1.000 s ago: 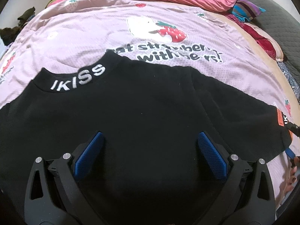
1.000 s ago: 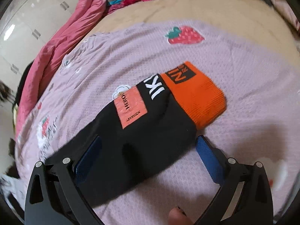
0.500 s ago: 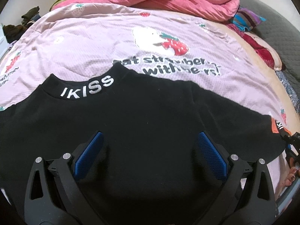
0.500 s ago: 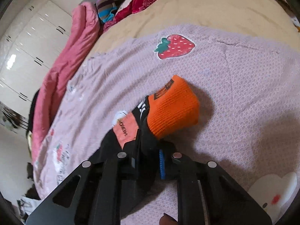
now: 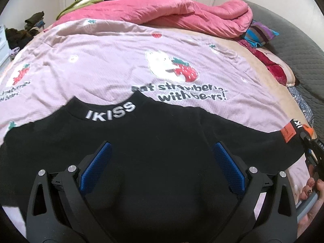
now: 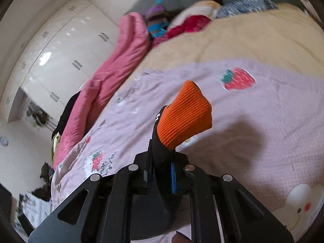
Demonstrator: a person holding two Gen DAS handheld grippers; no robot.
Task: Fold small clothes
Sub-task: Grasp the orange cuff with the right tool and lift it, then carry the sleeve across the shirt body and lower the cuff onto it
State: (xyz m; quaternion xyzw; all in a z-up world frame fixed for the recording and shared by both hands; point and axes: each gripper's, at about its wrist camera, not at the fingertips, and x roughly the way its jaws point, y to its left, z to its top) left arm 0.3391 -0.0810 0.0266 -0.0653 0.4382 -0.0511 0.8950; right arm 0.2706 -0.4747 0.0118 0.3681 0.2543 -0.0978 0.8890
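Note:
A black sweater (image 5: 162, 133) with "IKISS" in white on its collar (image 5: 110, 113) lies flat on the pink strawberry blanket (image 5: 91, 66). My left gripper (image 5: 162, 162) hovers open above the sweater's body, blue pads wide apart, nothing between them. My right gripper (image 6: 162, 174) is shut on the black sleeve just behind its orange ribbed cuff (image 6: 184, 117), which sticks up clear of the blanket. In the left wrist view, the sleeve end with its orange patch (image 5: 288, 133) rises at the far right, where the right gripper (image 5: 309, 141) pinches it.
A pink quilt (image 5: 182, 14) is bunched along the bed's far side, with striped and red fabrics (image 5: 261, 34) beside it. A beige sheet (image 6: 243, 40) lies beyond the blanket. White wardrobe doors (image 6: 60, 50) stand behind the bed. Part of a hand (image 5: 311, 188) shows at the right edge.
The right gripper went from wide open around the sleeve to shut on it, then lifted the cuff off the blanket. The left gripper rose above the sweater and stayed open.

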